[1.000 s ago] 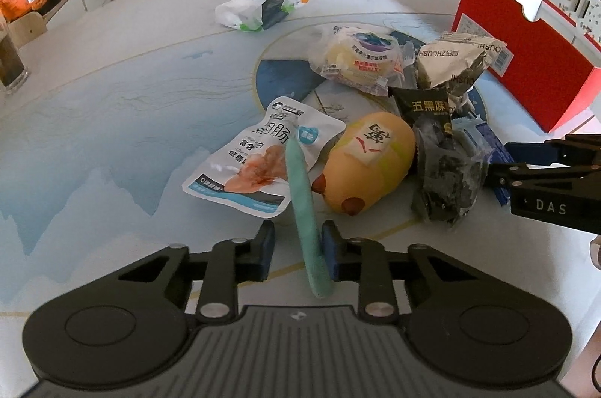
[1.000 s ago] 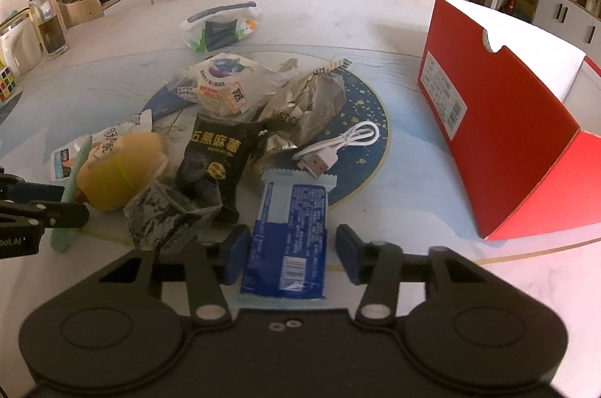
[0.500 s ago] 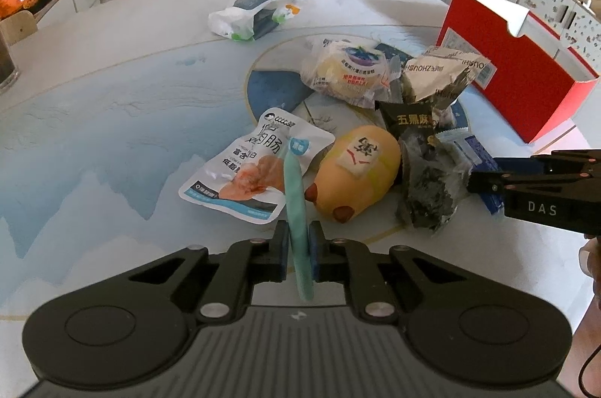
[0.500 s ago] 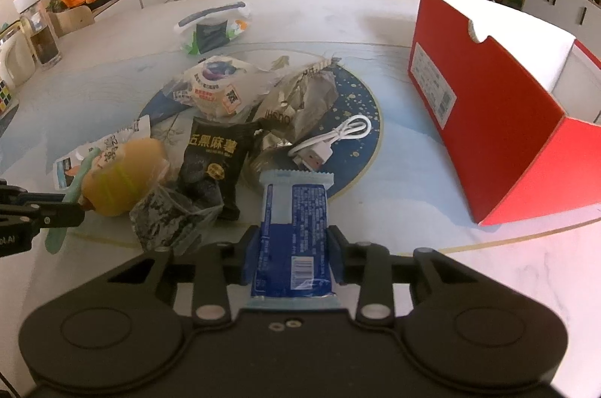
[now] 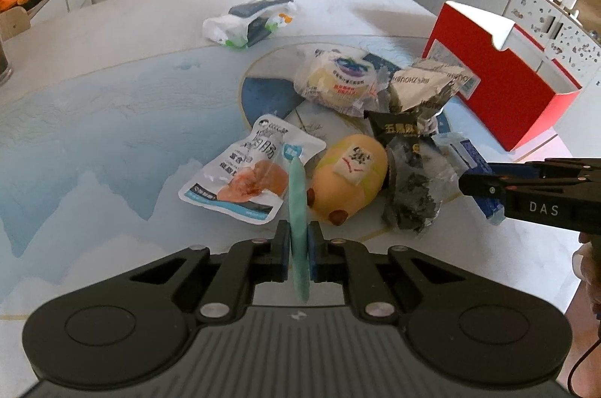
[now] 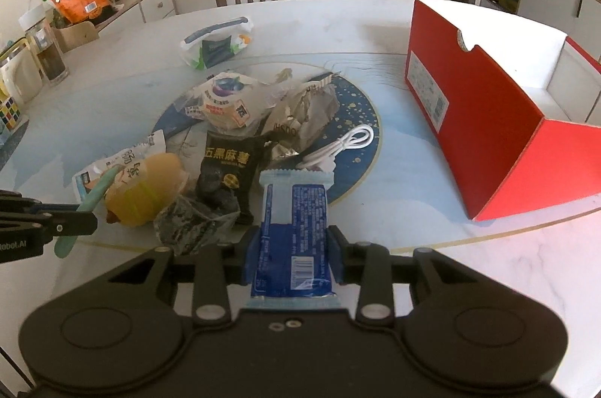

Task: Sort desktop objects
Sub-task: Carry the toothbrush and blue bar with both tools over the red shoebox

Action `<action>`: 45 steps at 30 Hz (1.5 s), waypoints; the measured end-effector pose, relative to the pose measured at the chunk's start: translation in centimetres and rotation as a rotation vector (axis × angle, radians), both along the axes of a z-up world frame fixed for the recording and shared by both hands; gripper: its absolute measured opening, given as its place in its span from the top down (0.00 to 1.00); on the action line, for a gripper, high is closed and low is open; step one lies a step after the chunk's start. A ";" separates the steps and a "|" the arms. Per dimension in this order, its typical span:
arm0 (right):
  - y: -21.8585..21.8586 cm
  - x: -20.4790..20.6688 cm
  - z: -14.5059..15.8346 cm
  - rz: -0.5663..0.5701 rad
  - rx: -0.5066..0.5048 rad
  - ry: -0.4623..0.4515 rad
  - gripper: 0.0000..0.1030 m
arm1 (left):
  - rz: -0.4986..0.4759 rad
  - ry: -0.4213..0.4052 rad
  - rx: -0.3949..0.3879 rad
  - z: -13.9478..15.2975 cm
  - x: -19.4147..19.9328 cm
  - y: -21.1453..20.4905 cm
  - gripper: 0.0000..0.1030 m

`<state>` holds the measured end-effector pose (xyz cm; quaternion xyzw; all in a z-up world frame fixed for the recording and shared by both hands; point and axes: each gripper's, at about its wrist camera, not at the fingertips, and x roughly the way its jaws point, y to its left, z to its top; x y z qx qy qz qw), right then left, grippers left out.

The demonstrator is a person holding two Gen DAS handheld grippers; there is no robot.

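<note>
While my left gripper (image 5: pixel 298 247) pinches the flat green stick (image 5: pixel 297 206) tight between its pads, I have my right gripper (image 6: pixel 293 247) clamped on the sides of the blue snack packet (image 6: pixel 293 229). Both sit at the near edge of the pile on the round table (image 5: pixel 112 120): the stick points over the white sausage pouch (image 5: pixel 244 169), just beside the yellow plush toy (image 5: pixel 353 180), and the packet points toward the white cable (image 6: pixel 345 142). Off to my right, apart from the pile, stands the open red box (image 6: pixel 488 135).
</note>
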<state>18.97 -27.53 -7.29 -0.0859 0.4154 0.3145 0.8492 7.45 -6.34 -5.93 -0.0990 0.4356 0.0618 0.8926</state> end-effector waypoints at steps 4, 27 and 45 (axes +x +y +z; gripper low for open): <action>-0.2 -0.4 1.0 0.000 0.020 -0.007 0.65 | 0.006 -0.021 -0.005 1.0 -0.5 0.4 0.92; -2.3 -1.5 8.5 -0.097 0.111 -0.061 0.65 | -0.116 -0.160 0.035 8.6 1.1 -1.0 0.92; -6.8 4.5 11.6 -0.112 0.109 -0.100 0.65 | -0.206 -0.207 0.049 11.6 8.8 -7.1 0.92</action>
